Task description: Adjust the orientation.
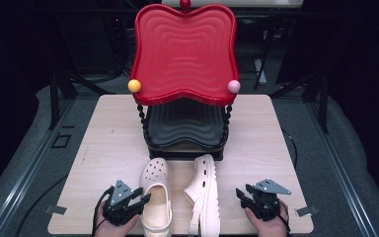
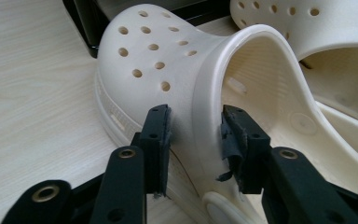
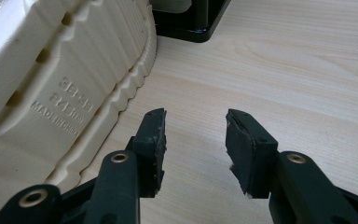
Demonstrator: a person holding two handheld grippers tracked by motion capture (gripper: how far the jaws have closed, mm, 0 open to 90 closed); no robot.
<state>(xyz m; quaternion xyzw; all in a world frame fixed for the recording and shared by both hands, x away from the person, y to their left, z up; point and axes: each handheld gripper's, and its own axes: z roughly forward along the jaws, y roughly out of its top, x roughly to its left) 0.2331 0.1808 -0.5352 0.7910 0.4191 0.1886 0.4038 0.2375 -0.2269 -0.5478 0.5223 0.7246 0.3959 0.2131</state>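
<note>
Cream clog (image 2: 168,60) rim between left gripper (image 2: 196,135) jaws

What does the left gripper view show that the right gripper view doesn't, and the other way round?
Left gripper view: the holed top and the opening of the upright clog, with the left gripper's pads against both sides of its rim. Right gripper view: the ribbed sole and moulded size lettering of the clog on its side, with the right gripper open over bare wood. Both: the wooden table and the stand's black base.
</note>
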